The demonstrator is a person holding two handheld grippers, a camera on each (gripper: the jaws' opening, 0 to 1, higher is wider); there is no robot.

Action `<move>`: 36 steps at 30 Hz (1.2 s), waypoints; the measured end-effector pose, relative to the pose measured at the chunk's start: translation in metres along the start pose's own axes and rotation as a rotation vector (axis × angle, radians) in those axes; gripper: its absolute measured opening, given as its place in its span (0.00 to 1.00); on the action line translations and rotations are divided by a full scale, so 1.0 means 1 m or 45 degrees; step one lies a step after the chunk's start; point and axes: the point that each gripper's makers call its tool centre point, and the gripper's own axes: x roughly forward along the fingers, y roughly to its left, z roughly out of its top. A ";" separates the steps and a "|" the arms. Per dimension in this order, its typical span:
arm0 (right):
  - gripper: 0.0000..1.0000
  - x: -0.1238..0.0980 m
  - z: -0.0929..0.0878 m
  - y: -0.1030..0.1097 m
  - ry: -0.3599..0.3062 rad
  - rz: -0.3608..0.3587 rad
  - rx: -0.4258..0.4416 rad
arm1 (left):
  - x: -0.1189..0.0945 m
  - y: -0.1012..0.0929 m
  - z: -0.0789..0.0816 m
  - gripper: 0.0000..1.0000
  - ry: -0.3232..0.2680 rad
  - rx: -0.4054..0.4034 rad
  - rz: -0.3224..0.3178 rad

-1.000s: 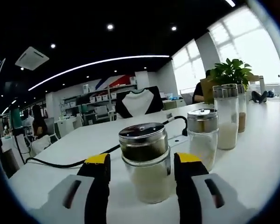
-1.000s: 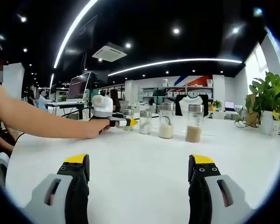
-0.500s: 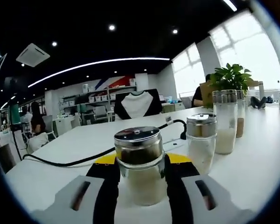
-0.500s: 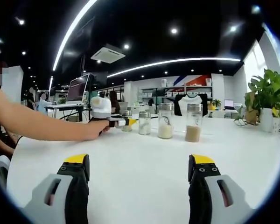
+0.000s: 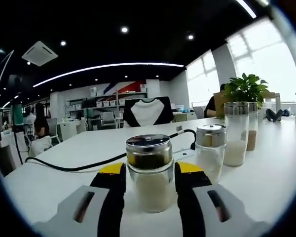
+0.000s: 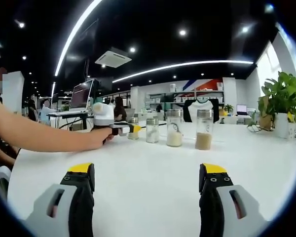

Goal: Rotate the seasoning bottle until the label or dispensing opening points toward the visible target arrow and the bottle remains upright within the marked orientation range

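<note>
My left claw clamped the upright seasoning bottle on the white bench. My right claw hung open, empty. No target arrow showed; I judged the rotation undone.

1. The seasoning bottle is a short, squat glass jar with a shiny metal cap.
2. Pale, whitish granules fill its lower part; the band under the cap looks dark.
3. It stands upright on the white table.
4. The left gripper's yellow-tipped black jaws press both its sides.
</note>
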 end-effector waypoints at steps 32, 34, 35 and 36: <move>0.88 -0.001 -0.001 0.007 0.014 0.012 -0.012 | -0.010 -0.002 -0.006 0.34 0.052 -0.051 0.007; 0.88 -0.001 -0.001 0.006 0.013 0.009 -0.010 | -0.011 -0.001 -0.005 0.34 0.044 -0.058 0.011; 0.88 -0.001 -0.001 0.005 0.012 0.007 -0.008 | -0.012 -0.004 -0.004 0.34 0.040 -0.097 -0.006; 0.88 -0.001 -0.001 0.004 0.010 0.006 -0.006 | -0.012 -0.007 -0.003 0.33 0.034 -0.136 -0.024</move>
